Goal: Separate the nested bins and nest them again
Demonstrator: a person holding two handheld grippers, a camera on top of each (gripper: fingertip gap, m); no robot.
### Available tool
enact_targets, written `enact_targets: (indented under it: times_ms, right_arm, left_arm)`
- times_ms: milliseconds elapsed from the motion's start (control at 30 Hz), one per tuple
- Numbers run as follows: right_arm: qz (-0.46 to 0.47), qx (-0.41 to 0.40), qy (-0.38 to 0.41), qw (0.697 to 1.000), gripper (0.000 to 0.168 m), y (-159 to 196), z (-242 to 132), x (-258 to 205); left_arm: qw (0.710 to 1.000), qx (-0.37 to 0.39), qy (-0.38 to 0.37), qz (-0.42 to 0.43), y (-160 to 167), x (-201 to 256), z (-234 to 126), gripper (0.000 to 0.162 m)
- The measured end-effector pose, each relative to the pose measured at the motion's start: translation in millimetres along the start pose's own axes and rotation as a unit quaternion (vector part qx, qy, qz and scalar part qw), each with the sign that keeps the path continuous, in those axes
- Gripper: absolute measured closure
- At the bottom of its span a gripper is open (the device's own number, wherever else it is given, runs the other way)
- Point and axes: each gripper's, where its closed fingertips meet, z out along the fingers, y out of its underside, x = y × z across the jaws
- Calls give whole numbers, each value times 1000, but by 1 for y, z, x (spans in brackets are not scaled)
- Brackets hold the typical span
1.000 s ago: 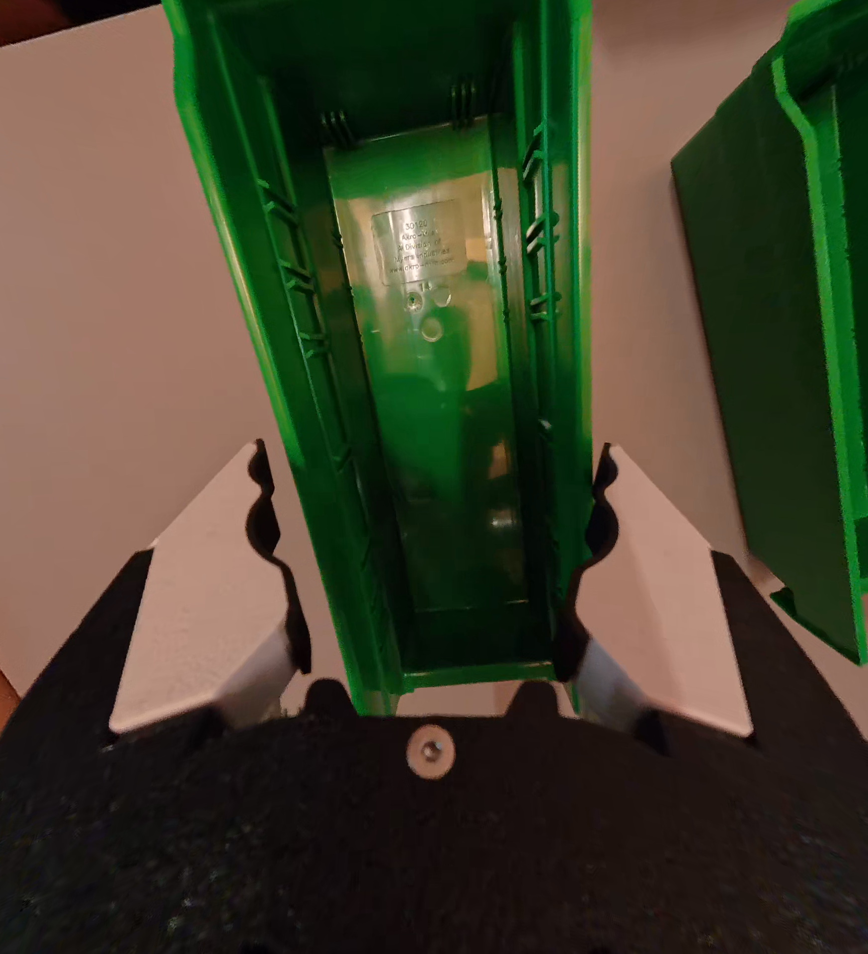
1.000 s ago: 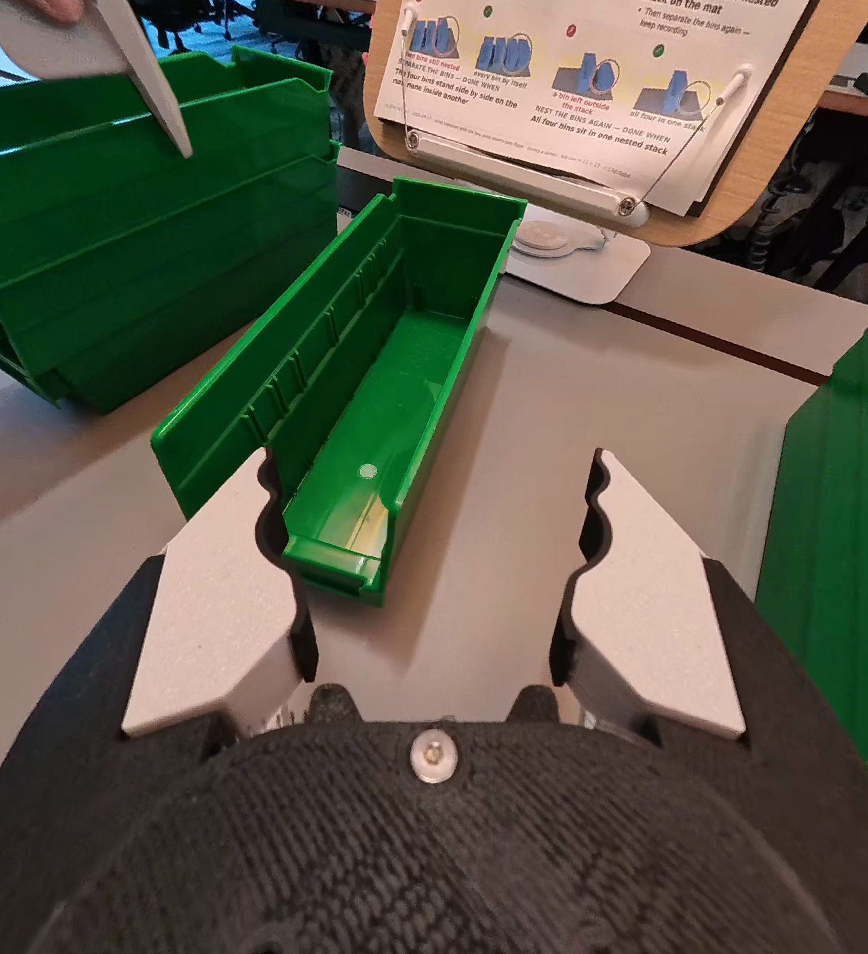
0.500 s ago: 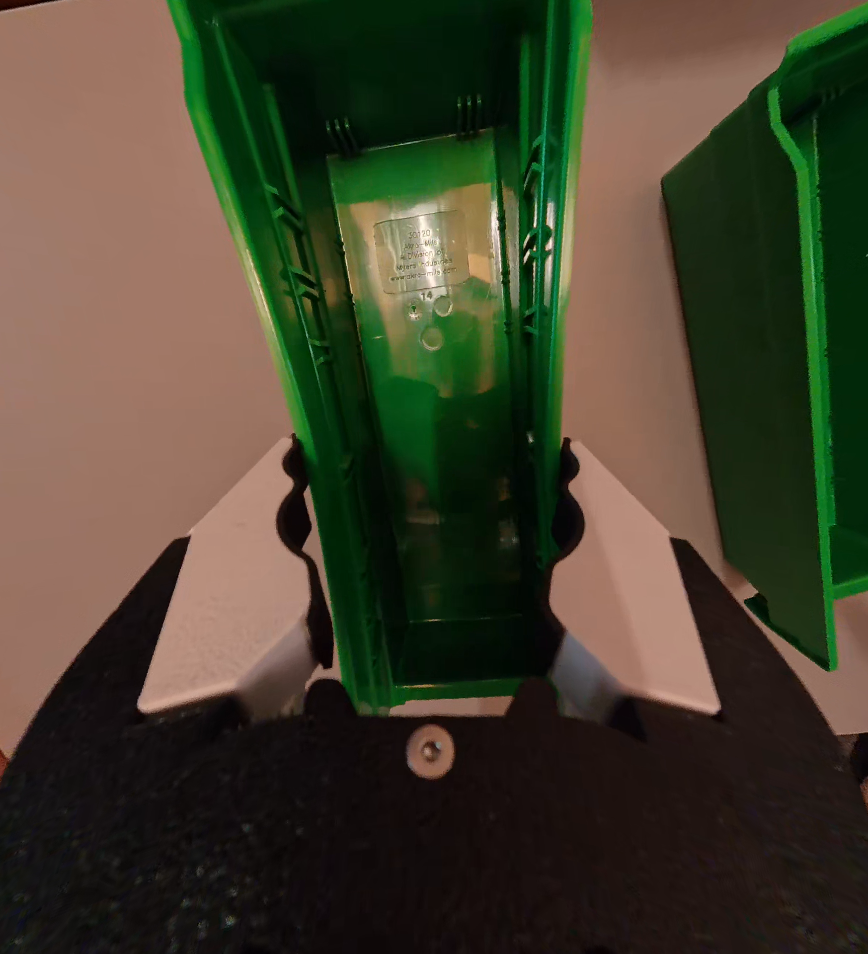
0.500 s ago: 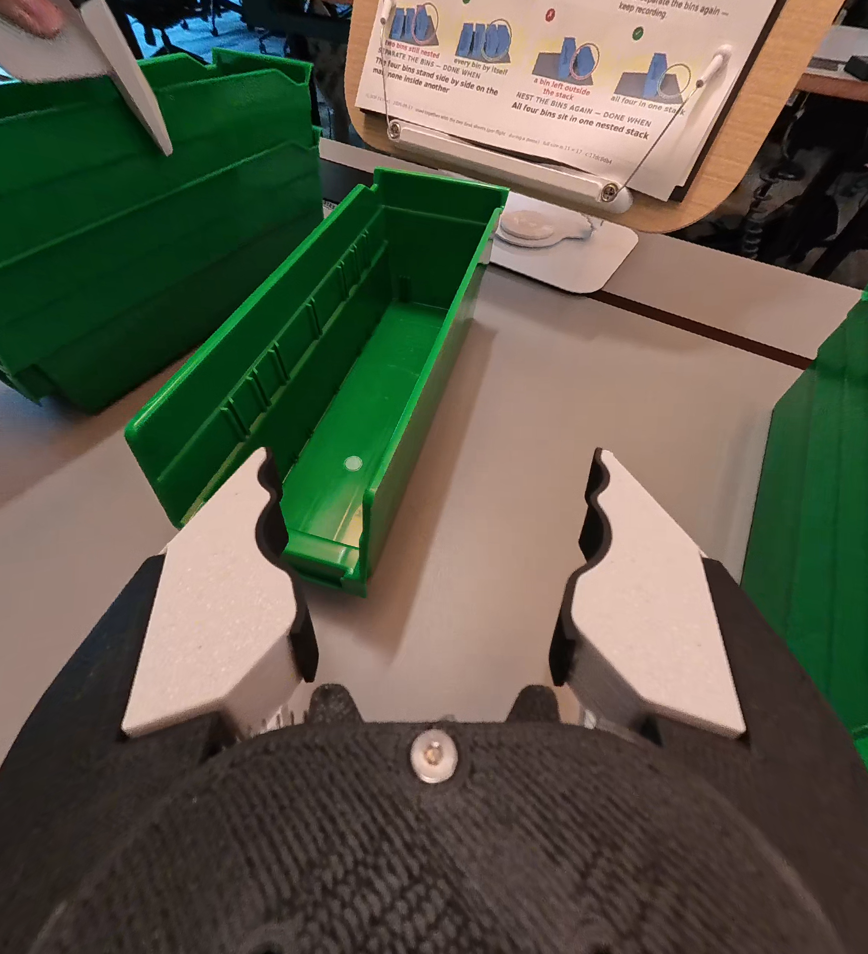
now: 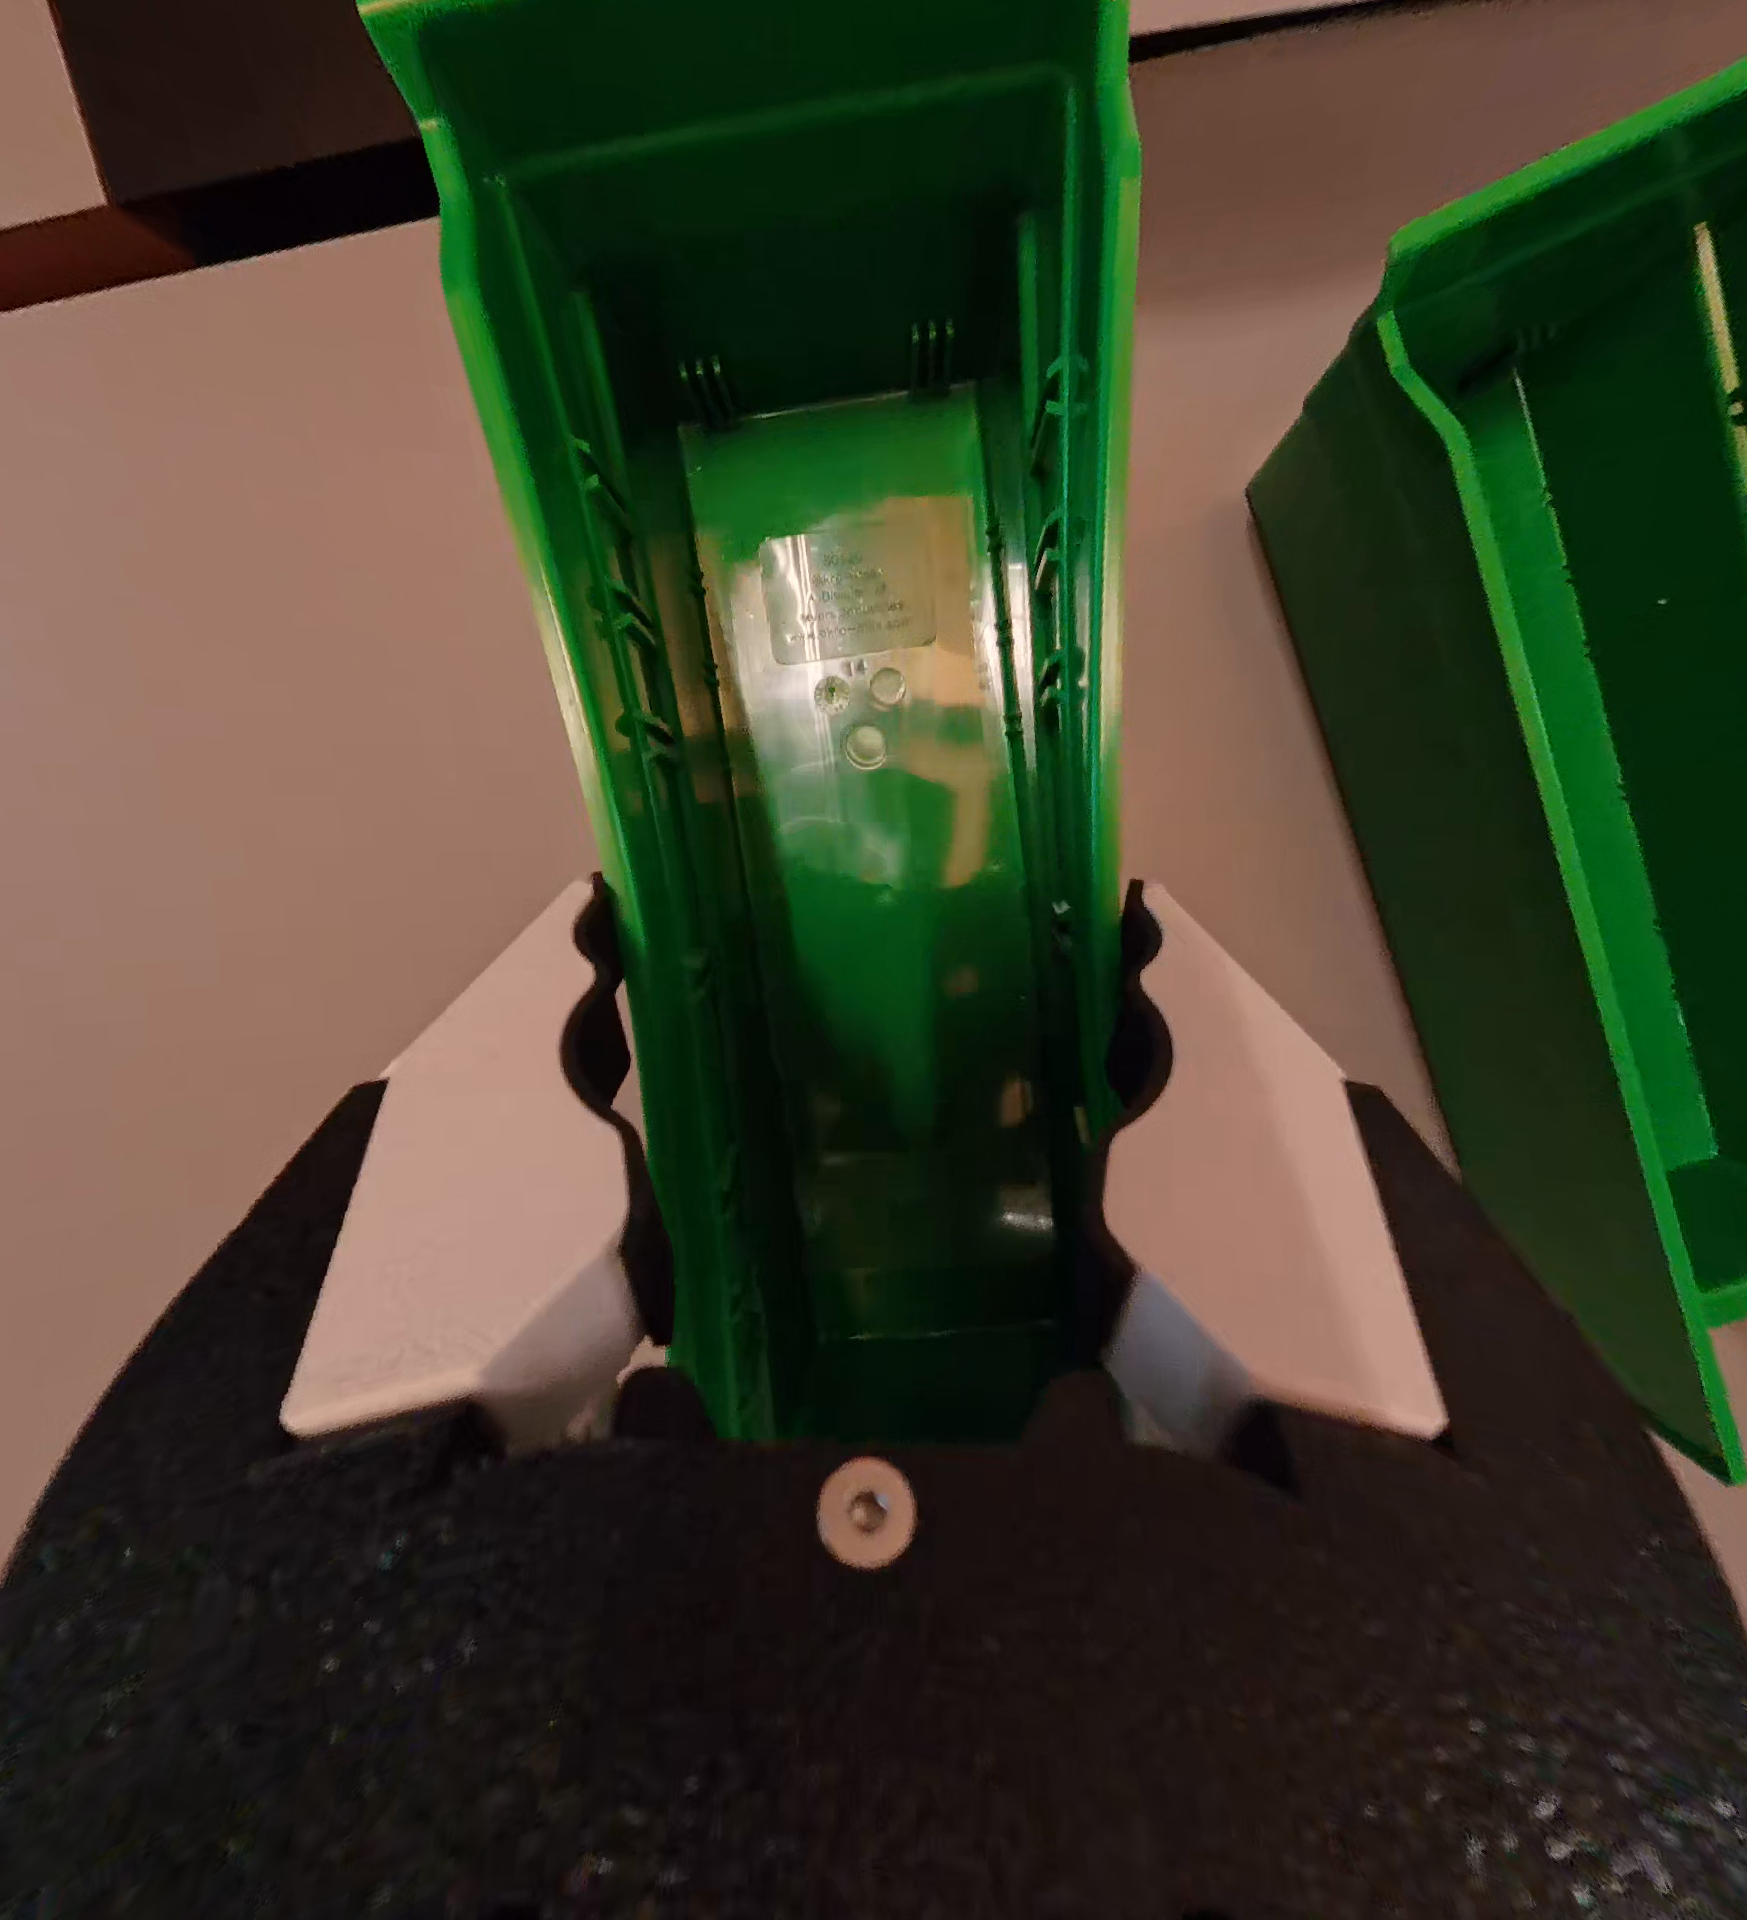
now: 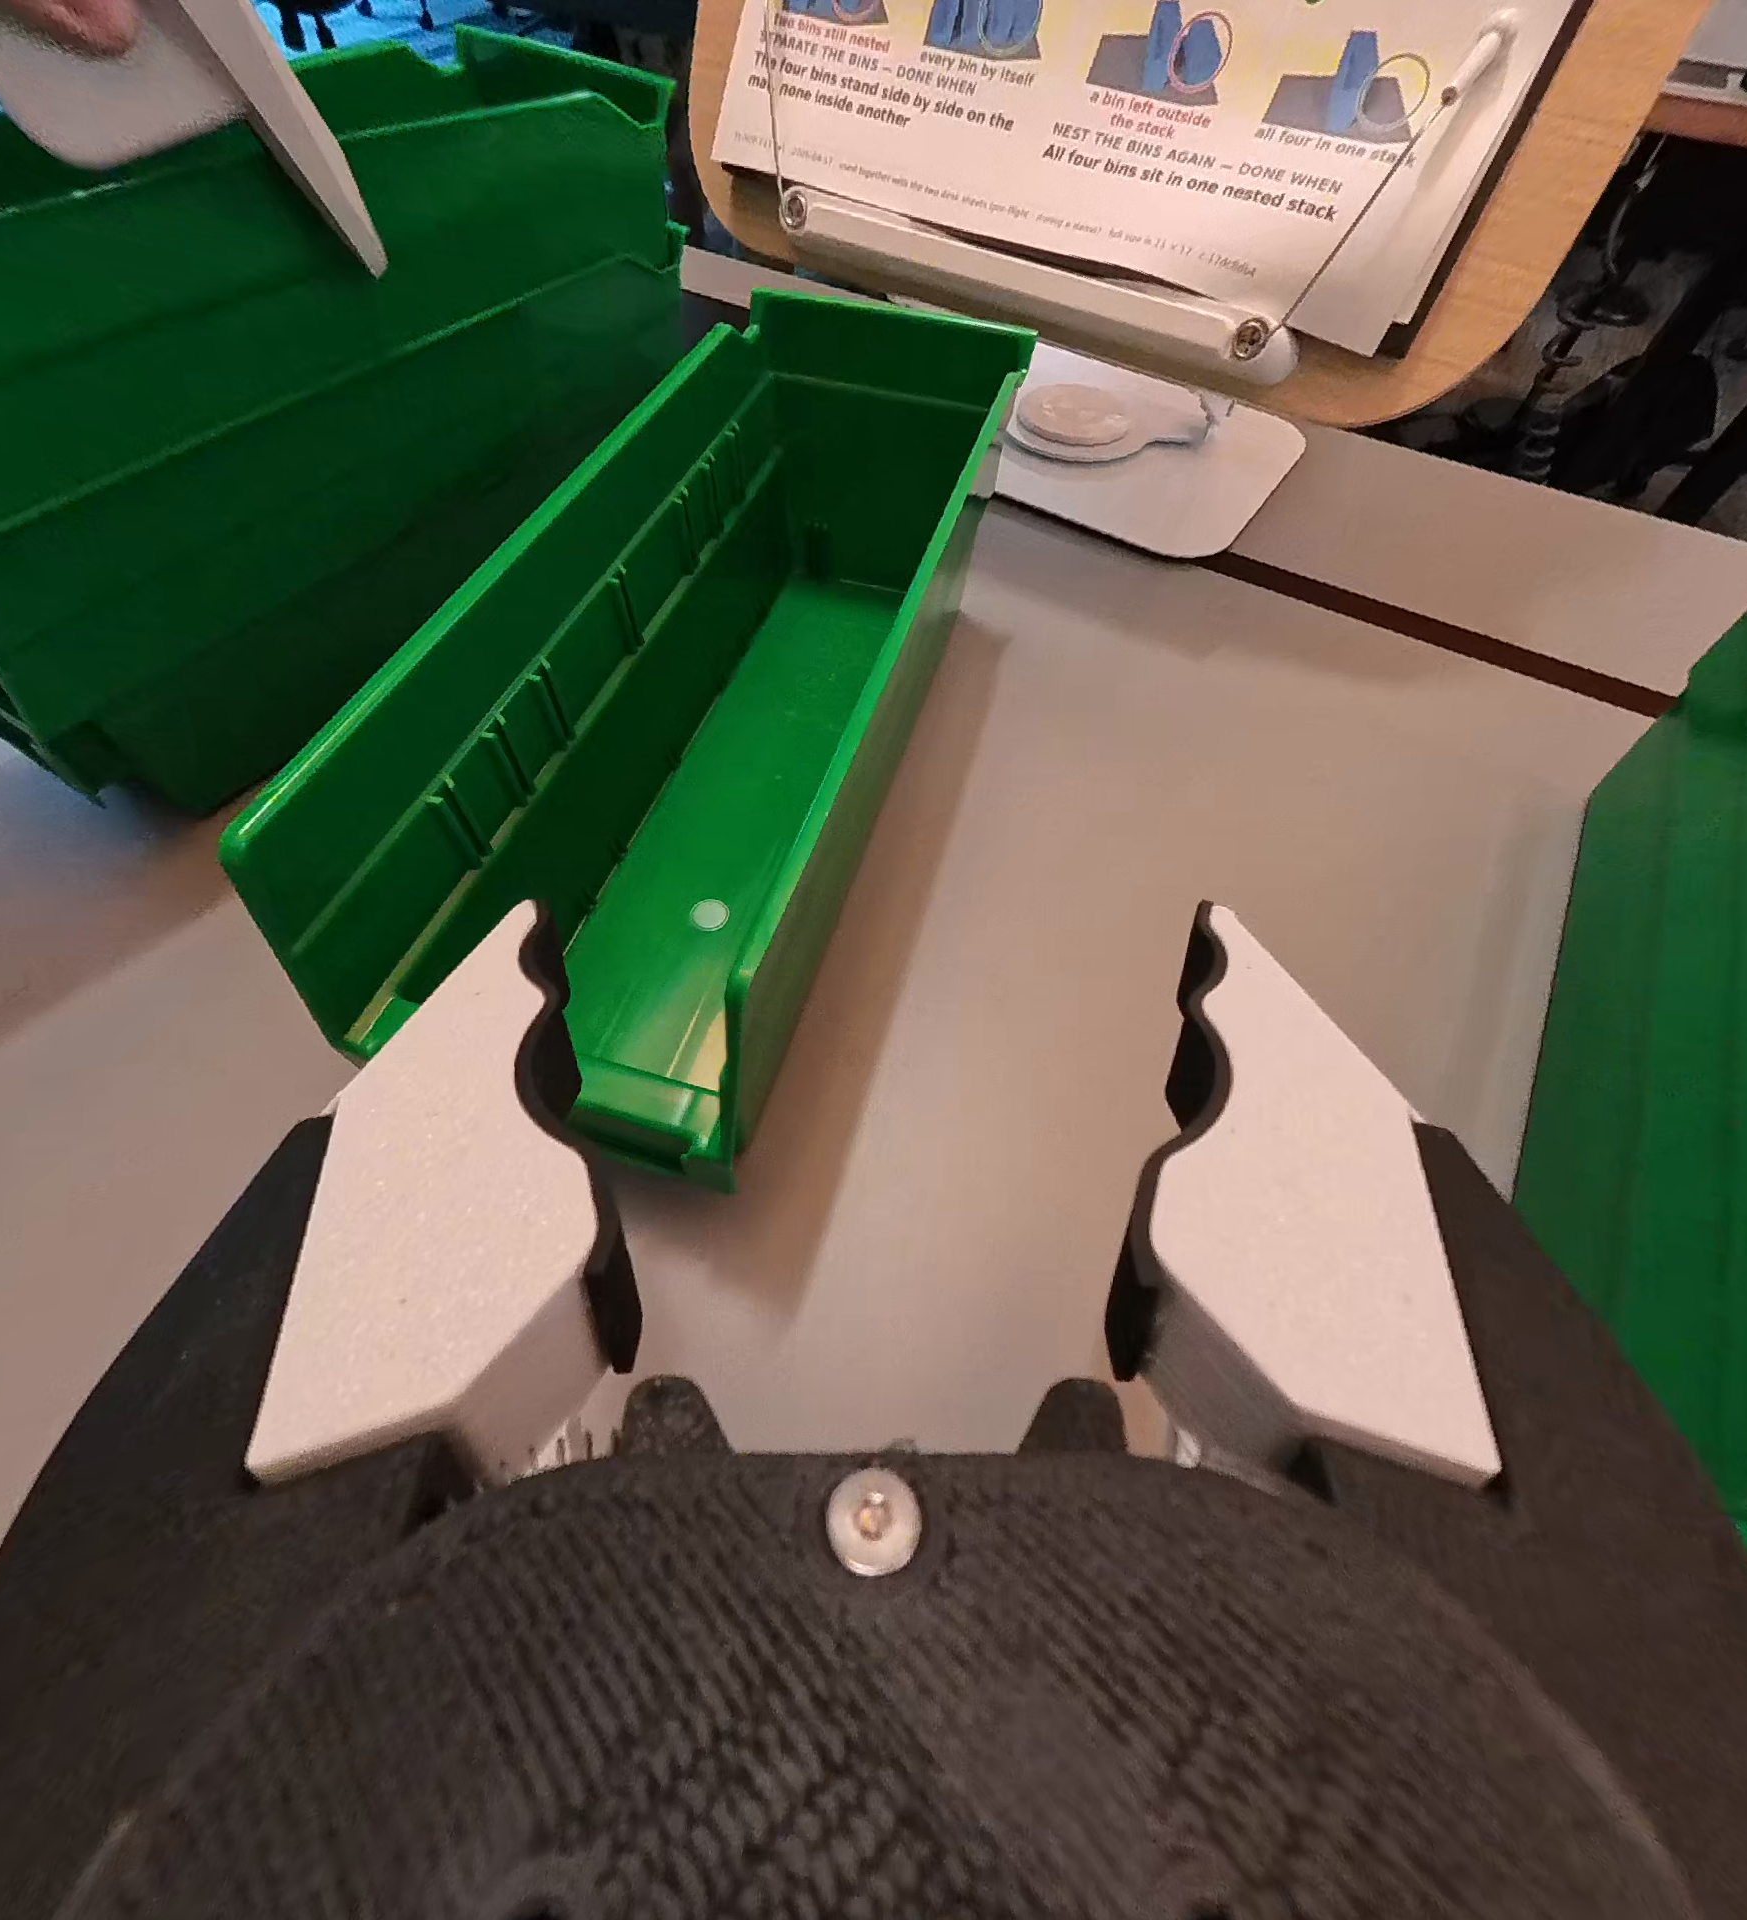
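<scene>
My left gripper (image 5: 864,914) is shut on a narrow green bin (image 5: 848,499), one finger against each long side wall near its front end. A second wall shows inside its far end, so it looks nested. In the right wrist view this is the tilted green stack (image 6: 225,468) at the left, with a left gripper finger (image 6: 297,156) at its upper rim. My right gripper (image 6: 866,909) is open and empty, low over the table. A single green bin (image 6: 744,707) stands just ahead of its left finger.
Another green bin (image 5: 1627,727) lies to the right of the held one. A further green bin (image 6: 1700,987) stands at the right edge. An instruction board (image 6: 1108,125) on a white stand (image 6: 1160,468) is at the back of the grey table (image 6: 1212,779).
My left gripper's fingers have closed from wide apart onto the bin's side walls, and more of the bin's far end now shows. My right gripper stays open and has barely shifted.
</scene>
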Motion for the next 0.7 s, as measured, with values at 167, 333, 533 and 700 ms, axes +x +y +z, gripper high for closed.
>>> enact_targets:
  times_ms: [167, 333, 533, 700]
  right_arm:
    - [-1, 0, 0, 1000, 52, 0, 0, -1]
    - [0, 2, 1, 1000, 52, -1, -2, 0]
    - [0, 7, 4, 1000, 52, -4, -7, 3]
    - [5, 5, 2, 1000, 52, -2, -7, 5]
  left_arm:
    - [1000, 4, 2, -2, 4, 0, 5, 67]
    - [1000, -8, 2, -5, 9, 0, 10, 60]
    - [1000, -10, 4, -7, 11, 1, 11, 46]
    - [1000, -6, 11, -4, 4, 3, 0, 45]
